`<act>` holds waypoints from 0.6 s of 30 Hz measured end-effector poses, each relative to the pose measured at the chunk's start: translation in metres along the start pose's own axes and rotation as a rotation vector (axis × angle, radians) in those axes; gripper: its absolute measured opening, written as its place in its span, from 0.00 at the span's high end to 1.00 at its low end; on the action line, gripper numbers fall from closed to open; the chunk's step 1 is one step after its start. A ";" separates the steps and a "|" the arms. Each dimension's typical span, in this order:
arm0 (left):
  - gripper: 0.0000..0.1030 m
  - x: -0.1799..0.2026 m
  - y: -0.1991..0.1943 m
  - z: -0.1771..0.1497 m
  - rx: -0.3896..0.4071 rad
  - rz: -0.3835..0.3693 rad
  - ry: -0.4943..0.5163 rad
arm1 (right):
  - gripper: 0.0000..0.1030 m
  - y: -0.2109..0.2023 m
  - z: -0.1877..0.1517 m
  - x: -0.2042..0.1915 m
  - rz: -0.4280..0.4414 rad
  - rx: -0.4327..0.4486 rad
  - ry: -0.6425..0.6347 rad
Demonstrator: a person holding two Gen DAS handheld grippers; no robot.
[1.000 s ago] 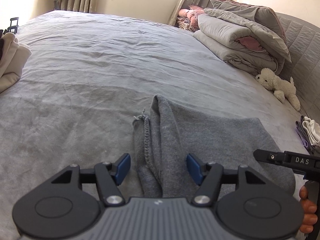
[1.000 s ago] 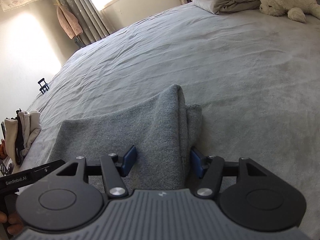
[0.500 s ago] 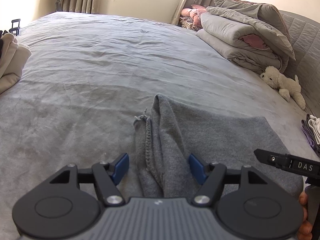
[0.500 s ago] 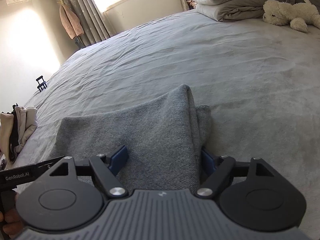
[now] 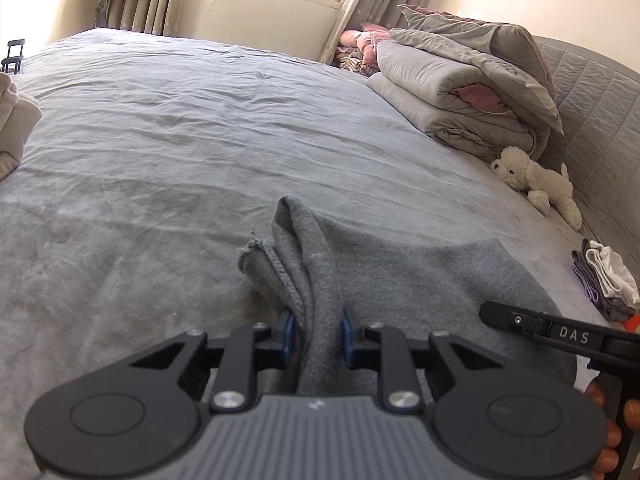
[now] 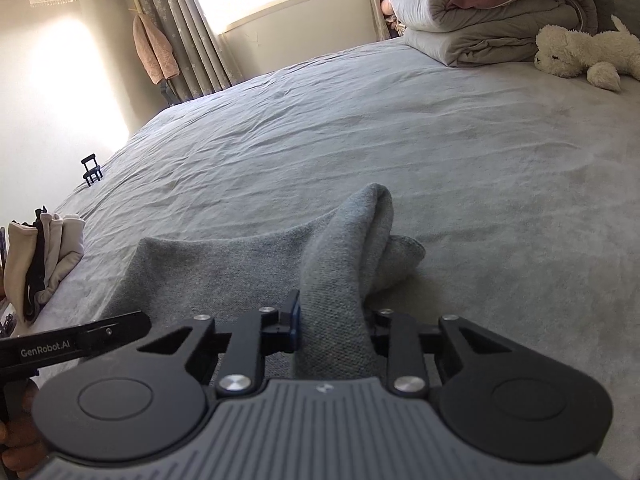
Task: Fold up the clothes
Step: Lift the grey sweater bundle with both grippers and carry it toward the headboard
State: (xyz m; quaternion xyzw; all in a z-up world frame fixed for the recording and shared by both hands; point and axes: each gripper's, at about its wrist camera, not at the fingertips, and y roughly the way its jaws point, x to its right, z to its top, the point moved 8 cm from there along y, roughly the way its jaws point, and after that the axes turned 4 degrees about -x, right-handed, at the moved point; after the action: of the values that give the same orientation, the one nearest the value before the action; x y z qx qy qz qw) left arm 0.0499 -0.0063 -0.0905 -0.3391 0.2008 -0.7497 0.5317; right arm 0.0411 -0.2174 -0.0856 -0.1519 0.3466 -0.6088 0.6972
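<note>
Grey garment [image 5: 400, 280]: both claws closing on its bunched folds; frayed corner shows L cam only.

Both wrist cams low, close, sharing bed [image 5: 200, 128].

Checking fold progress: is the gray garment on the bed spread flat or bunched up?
Partly both: the gray garment lies flat in the middle, but each end is gathered into a raised ridge between closing gripper fingers.
</note>
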 end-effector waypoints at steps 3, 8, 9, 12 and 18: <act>0.69 -0.006 0.002 0.001 -0.016 0.004 -0.030 | 0.72 0.001 0.000 0.002 -0.001 -0.011 0.009; 0.54 -0.016 0.002 0.004 -0.027 0.016 -0.065 | 0.53 0.006 -0.001 0.019 0.025 -0.058 0.117; 0.51 -0.017 0.004 0.004 -0.031 0.013 -0.070 | 0.51 0.006 -0.001 0.021 0.039 -0.066 0.141; 0.41 -0.019 0.011 0.002 -0.042 0.012 -0.087 | 0.45 0.010 -0.002 0.026 0.082 -0.080 0.209; 0.58 -0.011 0.011 0.002 -0.020 0.002 -0.060 | 0.71 0.010 0.001 0.004 0.007 -0.006 0.028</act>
State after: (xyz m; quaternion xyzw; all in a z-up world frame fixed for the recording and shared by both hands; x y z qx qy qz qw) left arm 0.0609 0.0001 -0.0997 -0.3665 0.1924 -0.7365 0.5349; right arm 0.0489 -0.2191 -0.0921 -0.1441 0.3586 -0.6076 0.6939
